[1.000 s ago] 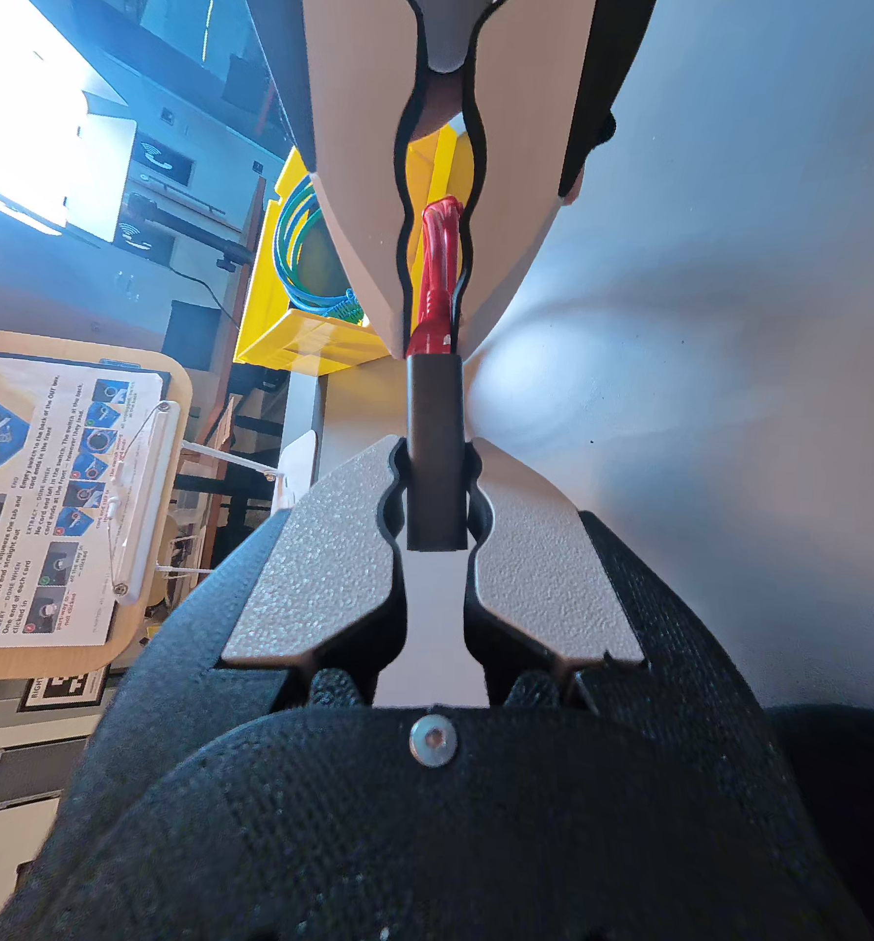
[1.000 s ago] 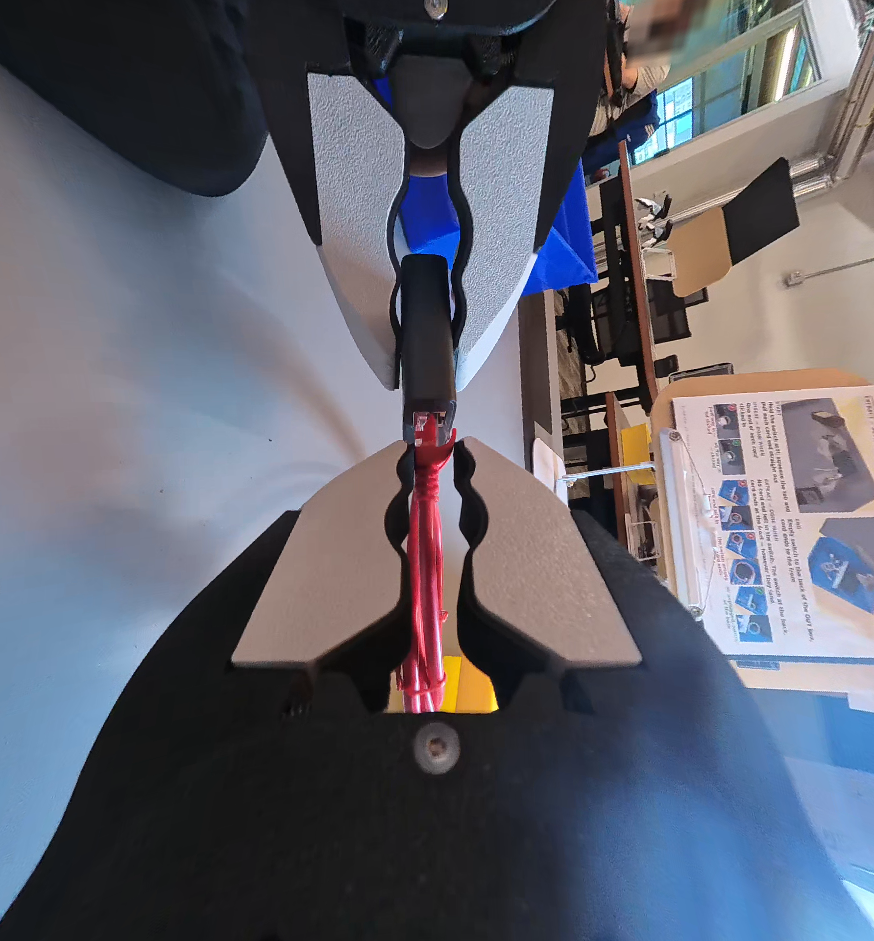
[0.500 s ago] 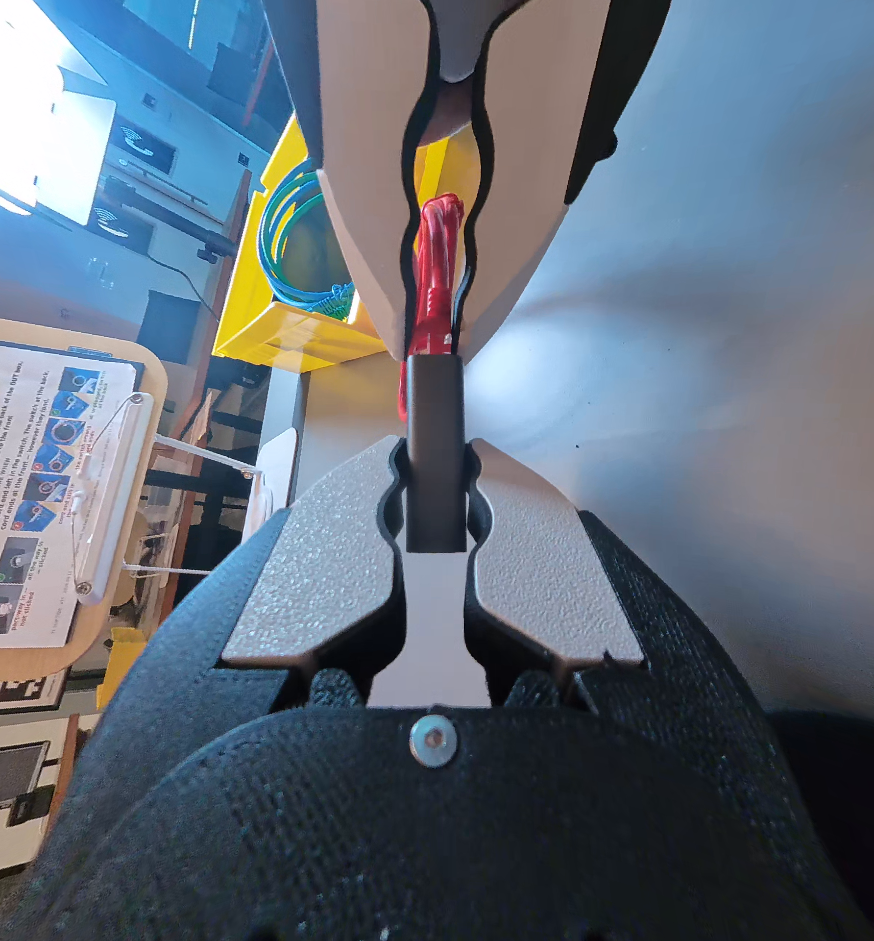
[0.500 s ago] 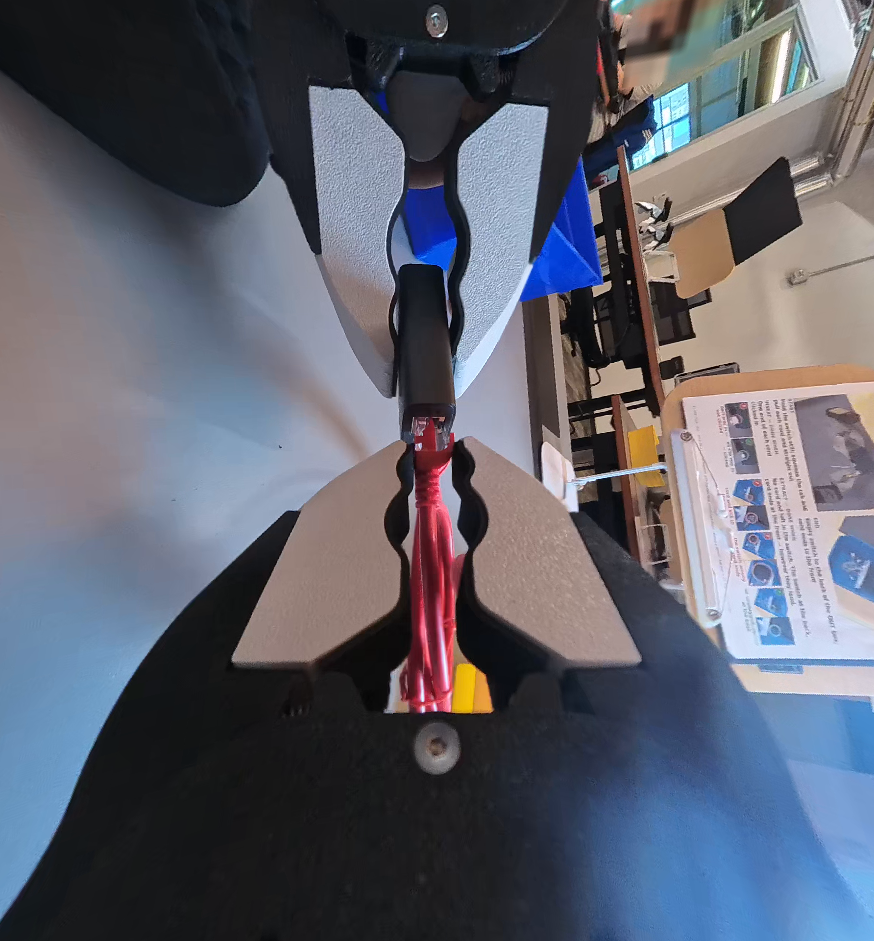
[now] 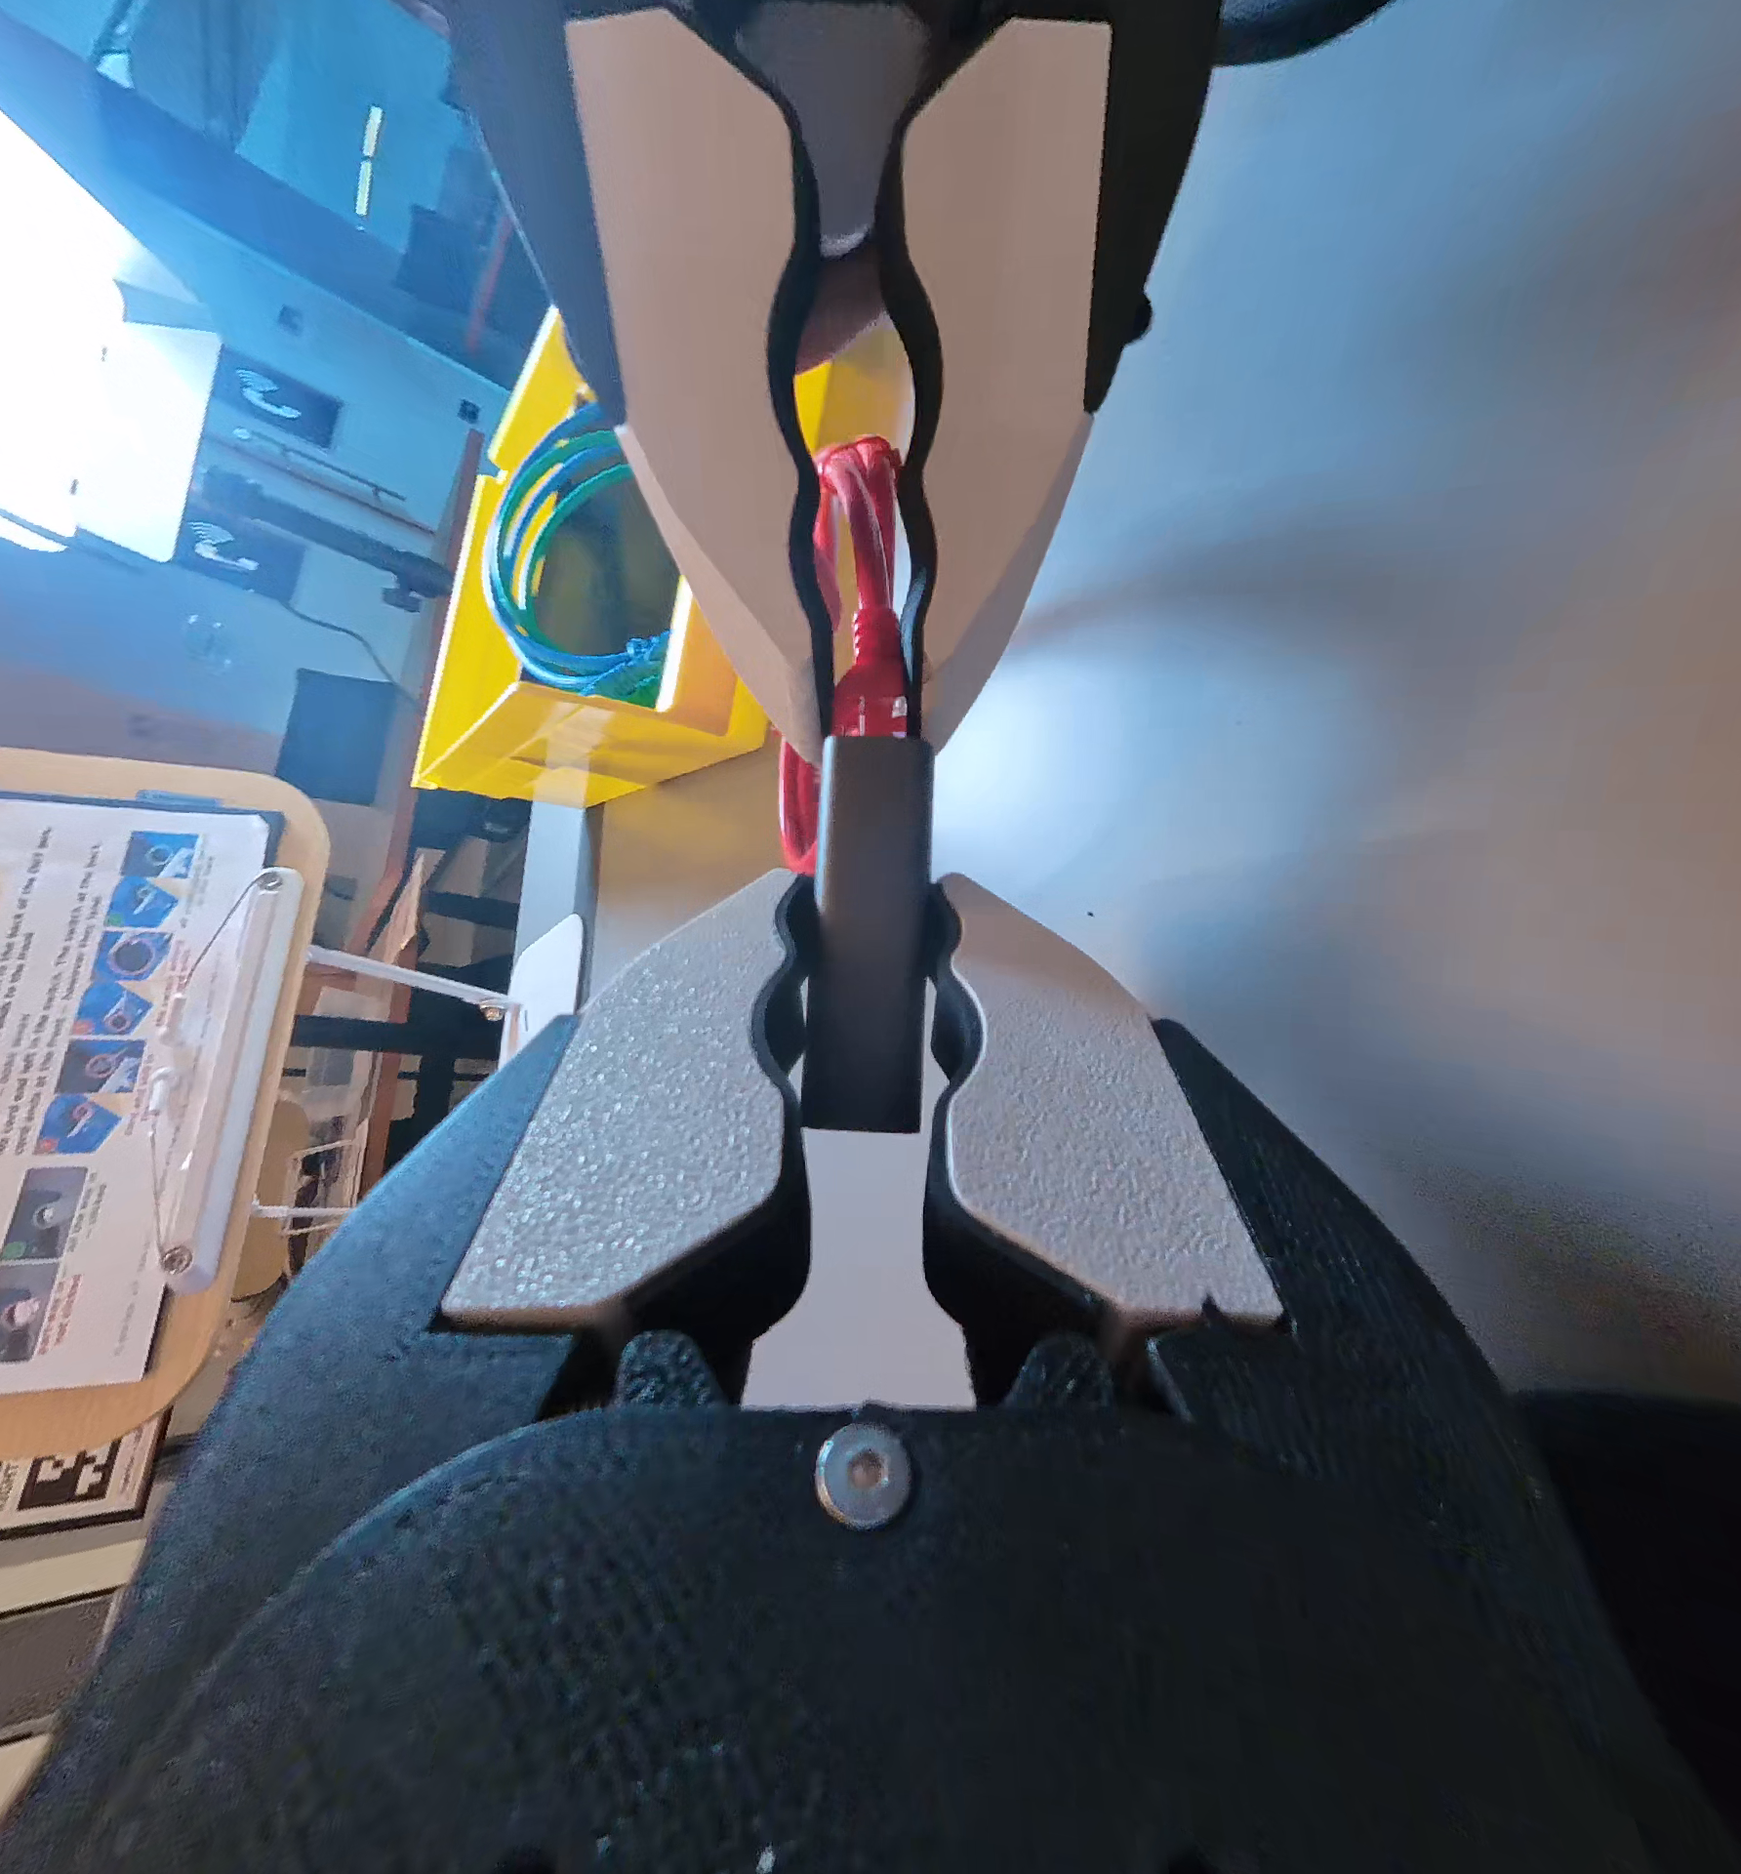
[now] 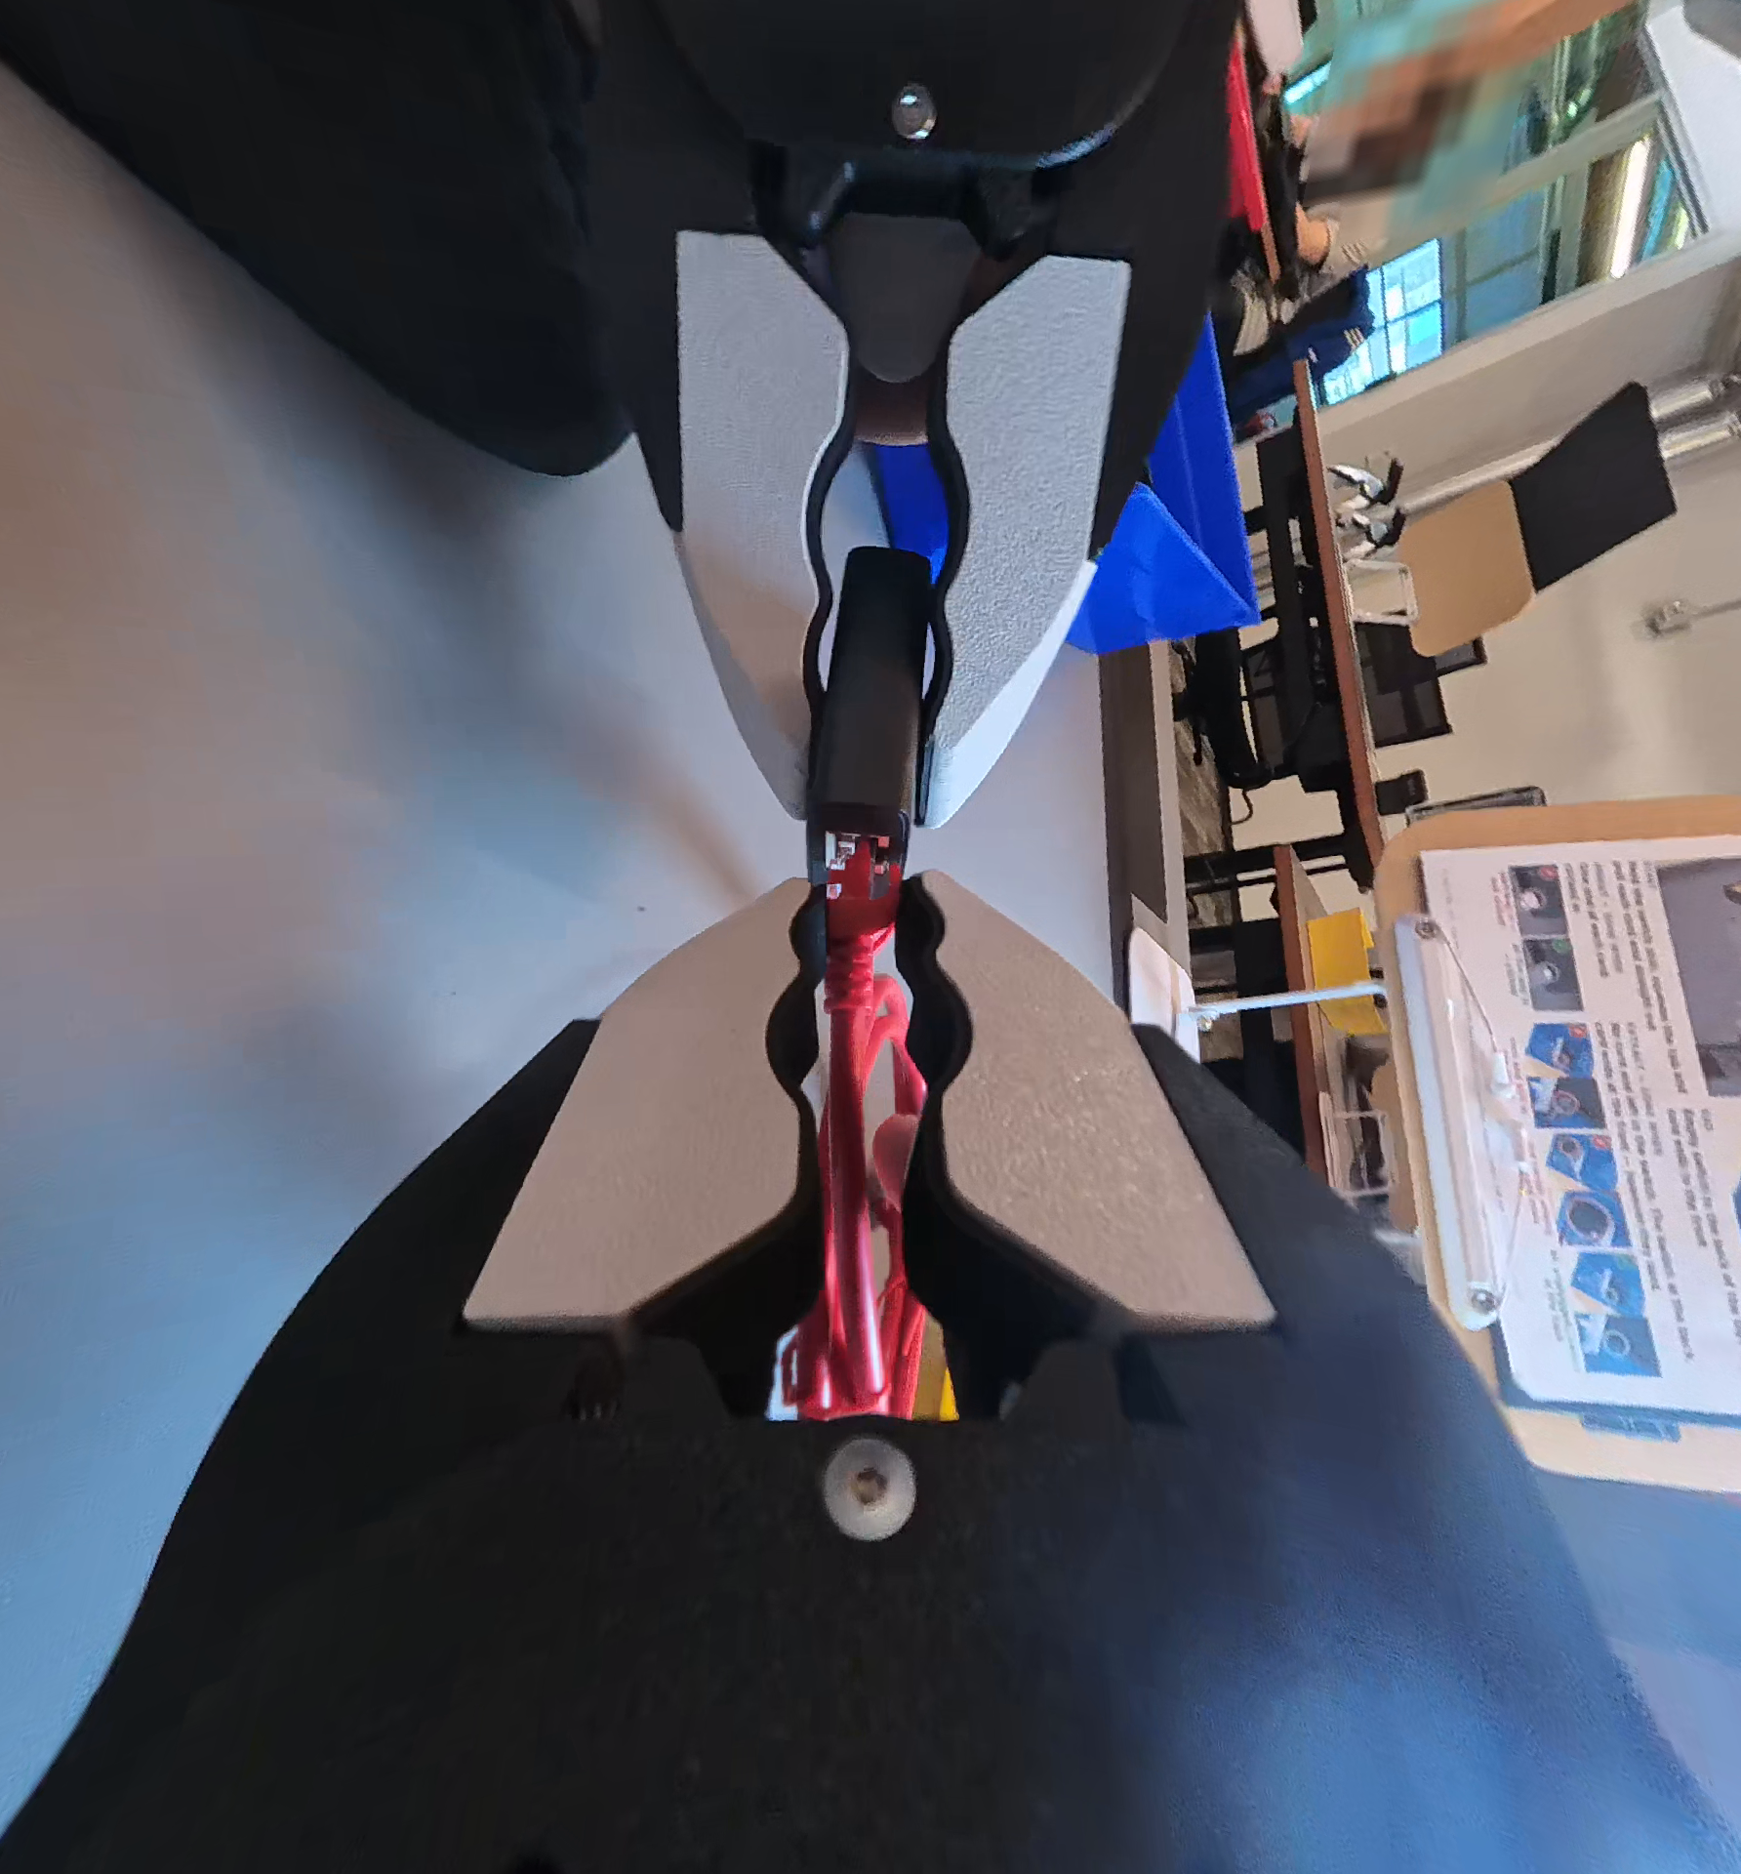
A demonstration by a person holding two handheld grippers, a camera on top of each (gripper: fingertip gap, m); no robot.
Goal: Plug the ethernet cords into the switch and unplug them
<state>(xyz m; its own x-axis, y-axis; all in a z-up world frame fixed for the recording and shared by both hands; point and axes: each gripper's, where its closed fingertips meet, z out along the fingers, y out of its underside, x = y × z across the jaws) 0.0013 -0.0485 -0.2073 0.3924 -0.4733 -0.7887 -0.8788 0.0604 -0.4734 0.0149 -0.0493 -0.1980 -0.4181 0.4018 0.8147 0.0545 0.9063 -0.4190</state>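
Observation:
My left gripper is shut on a thin black switch, held edge-on and pointing forward. My right gripper is shut on a red ethernet cord, whose red plug sits at the port end of the switch. The two grippers face each other tip to tip over the pale table. In the left wrist view the right gripper is at the top, with the red cord between its fingers. I cannot tell how deep the plug sits.
A yellow bin with coiled blue and green cords stands at the table's edge. A blue bin stands behind the left gripper. An instruction sheet on a wooden stand is beyond the table, with desks and a chair. Left and right tips are no more than a few centimetres apart.
Both grippers keep their hold. The right gripper and the plug have come slightly closer to the switch. A loop of the red cord now shows beside the switch in the left wrist view.

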